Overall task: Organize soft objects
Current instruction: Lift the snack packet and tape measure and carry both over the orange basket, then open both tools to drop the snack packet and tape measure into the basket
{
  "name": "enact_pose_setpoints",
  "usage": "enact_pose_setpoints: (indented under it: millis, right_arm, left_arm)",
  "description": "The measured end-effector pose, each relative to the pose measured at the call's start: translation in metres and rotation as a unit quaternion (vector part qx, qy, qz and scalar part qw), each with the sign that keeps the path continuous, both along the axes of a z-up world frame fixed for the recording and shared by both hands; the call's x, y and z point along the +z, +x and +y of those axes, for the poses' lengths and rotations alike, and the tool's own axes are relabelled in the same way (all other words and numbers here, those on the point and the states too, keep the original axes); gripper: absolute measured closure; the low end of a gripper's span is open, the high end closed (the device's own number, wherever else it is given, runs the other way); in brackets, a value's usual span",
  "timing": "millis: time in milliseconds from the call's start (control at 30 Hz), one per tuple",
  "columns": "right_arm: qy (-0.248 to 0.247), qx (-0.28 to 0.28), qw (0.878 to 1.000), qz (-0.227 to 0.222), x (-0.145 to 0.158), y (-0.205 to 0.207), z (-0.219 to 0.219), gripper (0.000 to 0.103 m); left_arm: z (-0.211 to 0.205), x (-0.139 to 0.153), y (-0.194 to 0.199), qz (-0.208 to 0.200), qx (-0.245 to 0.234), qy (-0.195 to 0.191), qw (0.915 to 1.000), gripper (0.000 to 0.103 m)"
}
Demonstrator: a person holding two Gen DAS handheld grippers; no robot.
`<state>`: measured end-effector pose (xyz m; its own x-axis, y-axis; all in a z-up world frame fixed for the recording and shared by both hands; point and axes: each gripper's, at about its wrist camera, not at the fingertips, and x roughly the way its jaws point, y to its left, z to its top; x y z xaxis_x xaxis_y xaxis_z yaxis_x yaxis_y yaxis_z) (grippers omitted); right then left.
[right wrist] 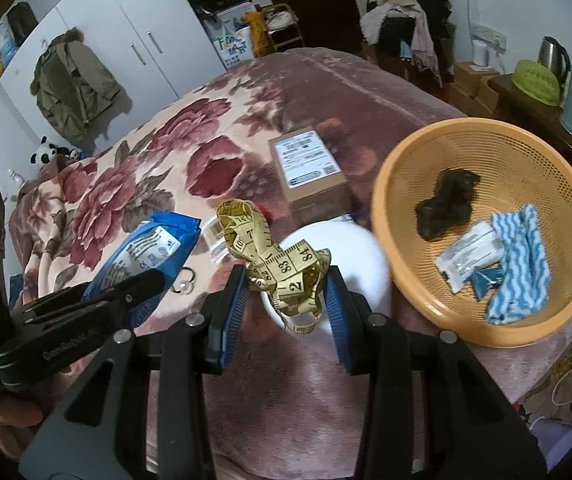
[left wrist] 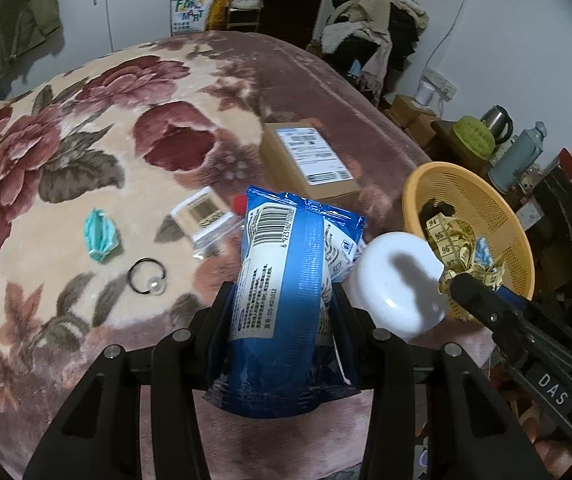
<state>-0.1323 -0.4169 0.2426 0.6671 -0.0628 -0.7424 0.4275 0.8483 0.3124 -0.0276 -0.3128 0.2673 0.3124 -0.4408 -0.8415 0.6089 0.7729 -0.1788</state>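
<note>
Transfer step, both hands loaded. Left gripper (left wrist: 282, 300) fingers clamp one blue wipes pack (left wrist: 282, 280), raised just beside the orange basket (right wrist: 410, 280) — right gripper (right wrist: 286, 288) fingers pinch one bunched yellow tape measure (right wrist: 282, 264), also short of the basket rim. Judged next move: carry each over the rim, then part the fingers. Inside the basket: one dark cloth (right wrist: 444, 204), one white packet (right wrist: 468, 256), one blue-striped cloth (right wrist: 520, 264). Well apart from the basket on the blanket (left wrist: 86, 128): one teal mask (left wrist: 101, 236), one hair ring (left wrist: 146, 276) — nearer it, one white bowl (left wrist: 398, 284), one cardboard box (left wrist: 310, 160)
</note>
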Motion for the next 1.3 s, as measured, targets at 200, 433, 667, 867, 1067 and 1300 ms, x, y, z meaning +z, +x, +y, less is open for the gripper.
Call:
enact_pose_setpoints:
  millis: [200, 433, 667, 867, 1067, 1300]
  right_arm:
    - [0.002, -0.022, 1.000, -0.001, 0.000, -0.011, -0.023, 0.063]
    - [0.002, -0.050, 0.999, 0.003, -0.001, -0.021, -0.049, 0.063]
    - [-0.003, -0.086, 0.996, 0.006, 0.000, -0.040, -0.080, 0.063]
    - [-0.005, -0.113, 0.993, 0.013, -0.003, -0.056, -0.100, 0.063]
    - [-0.008, -0.132, 0.991, 0.019, -0.004, -0.065, -0.114, 0.063]
    - [-0.015, -0.157, 0.987, 0.028, -0.007, -0.079, -0.128, 0.061]
  left_arm:
    - [-0.025, 0.004, -0.006, 0.000, -0.018, -0.005, 0.9998, 0.056]
    - [-0.059, 0.005, -0.010, 0.011, -0.036, -0.014, 0.9992, 0.056]
    - [-0.103, 0.005, -0.025, 0.019, -0.071, -0.021, 0.9971, 0.056]
    - [-0.135, -0.001, -0.037, 0.031, -0.097, -0.024, 0.9945, 0.056]
    - [-0.169, -0.006, -0.046, 0.045, -0.116, -0.026, 0.9919, 0.056]
    - [-0.202, -0.011, -0.056, 0.068, -0.129, -0.050, 0.9881, 0.050]
